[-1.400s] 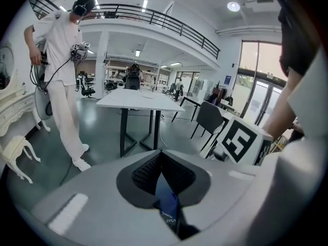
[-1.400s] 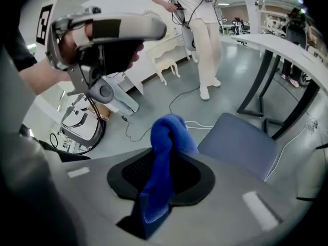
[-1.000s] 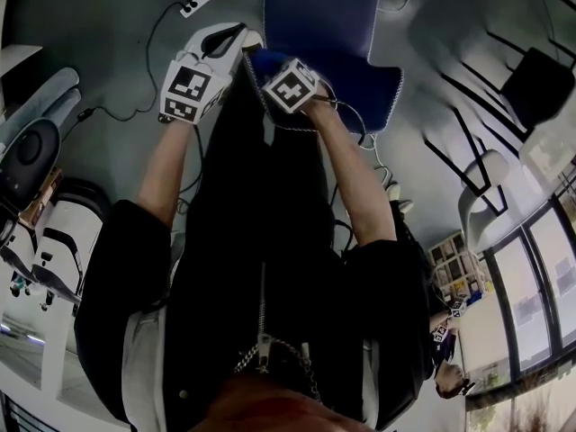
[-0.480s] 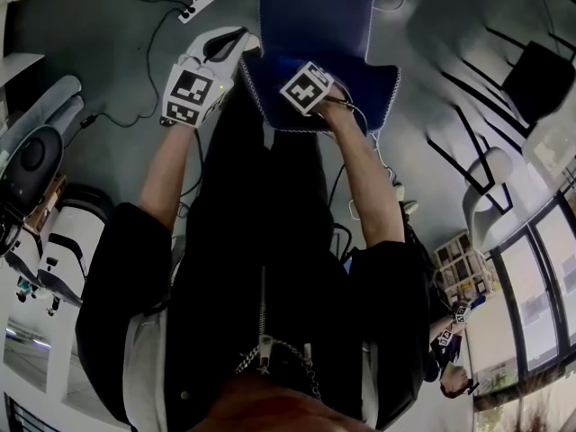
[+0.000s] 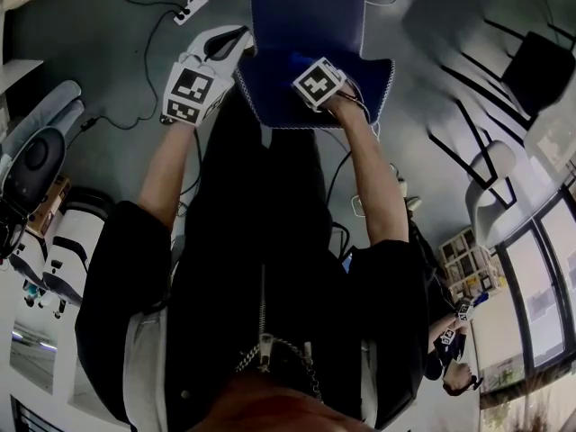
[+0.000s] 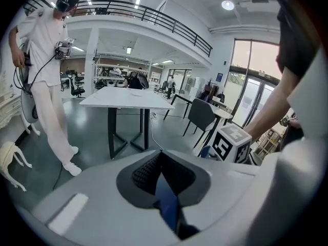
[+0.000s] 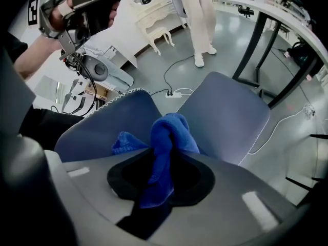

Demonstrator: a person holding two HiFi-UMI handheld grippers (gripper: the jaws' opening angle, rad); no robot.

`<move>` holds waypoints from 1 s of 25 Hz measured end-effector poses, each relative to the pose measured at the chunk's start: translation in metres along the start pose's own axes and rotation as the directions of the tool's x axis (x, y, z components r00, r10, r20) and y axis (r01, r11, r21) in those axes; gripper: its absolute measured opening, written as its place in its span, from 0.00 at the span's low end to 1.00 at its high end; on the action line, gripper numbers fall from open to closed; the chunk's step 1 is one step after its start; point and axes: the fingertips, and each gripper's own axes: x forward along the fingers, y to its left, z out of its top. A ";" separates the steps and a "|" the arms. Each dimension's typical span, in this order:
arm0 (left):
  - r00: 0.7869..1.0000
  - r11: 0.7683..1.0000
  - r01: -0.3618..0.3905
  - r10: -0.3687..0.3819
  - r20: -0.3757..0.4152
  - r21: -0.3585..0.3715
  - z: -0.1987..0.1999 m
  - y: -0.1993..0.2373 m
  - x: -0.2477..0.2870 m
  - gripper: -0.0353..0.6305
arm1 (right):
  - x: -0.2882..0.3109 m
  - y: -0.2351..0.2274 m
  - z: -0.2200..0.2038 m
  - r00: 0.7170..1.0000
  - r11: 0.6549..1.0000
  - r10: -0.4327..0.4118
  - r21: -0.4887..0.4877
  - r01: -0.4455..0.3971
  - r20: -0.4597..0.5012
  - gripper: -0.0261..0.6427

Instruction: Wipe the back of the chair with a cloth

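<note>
A grey floor [image 5: 99,52] with trailing cables and a power strip [image 5: 189,9] at 11 o'clock lies under the blue chair. The right gripper [image 7: 161,165] has its fingers clamped on a bunched blue cloth [image 7: 169,129], held at the top of the chair back [image 7: 100,132]. The seat [image 7: 223,114] spreads beyond at 1 o'clock. The left gripper [image 6: 165,191] pinches the back's blue edge between almost-closed fingers, apparently steadying it. Within the last second the right gripper has slid from the back's 9 o'clock side towards 3 o'clock, so a wiping stroke seems under way. No writing is readable, only square markers on each cube [image 5: 321,81].
</note>
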 end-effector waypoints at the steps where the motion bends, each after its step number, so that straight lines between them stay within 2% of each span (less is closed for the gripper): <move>1: 1.000 1.000 0.002 -0.002 -0.002 0.002 0.001 -0.001 0.002 0.07 | -0.001 -0.003 -0.003 1.000 1.000 0.000 0.004 0.000 -0.002 0.18; 7: 1.000 1.000 0.013 -0.013 -0.008 0.005 0.008 -0.010 0.013 0.07 | -0.007 -0.022 -0.020 1.000 1.000 0.007 0.030 -0.006 -0.020 0.18; 10: 1.000 1.000 0.014 -0.014 -0.007 0.008 0.010 -0.012 0.018 0.07 | -0.007 -0.015 -0.022 0.995 0.994 0.095 0.059 -0.096 0.011 0.18; 11: 1.000 1.000 0.015 -0.015 -0.007 0.007 0.011 -0.013 0.021 0.07 | -0.009 -0.020 -0.026 0.995 0.993 0.096 0.062 -0.096 0.007 0.18; 13: 1.000 1.000 0.019 -0.019 -0.005 0.008 0.013 -0.017 0.026 0.07 | -0.012 -0.039 -0.039 0.999 0.997 0.045 0.061 -0.043 -0.025 0.18; 22: 0.999 0.999 0.032 -0.032 -0.015 0.005 0.020 -0.027 0.042 0.07 | -0.019 -0.063 -0.071 0.996 0.989 0.091 0.122 -0.089 -0.017 0.18; 25: 0.999 0.999 0.032 -0.032 -0.015 0.005 0.023 -0.026 0.043 0.07 | -0.027 -0.085 -0.083 0.998 0.993 0.027 0.117 -0.021 -0.048 0.18</move>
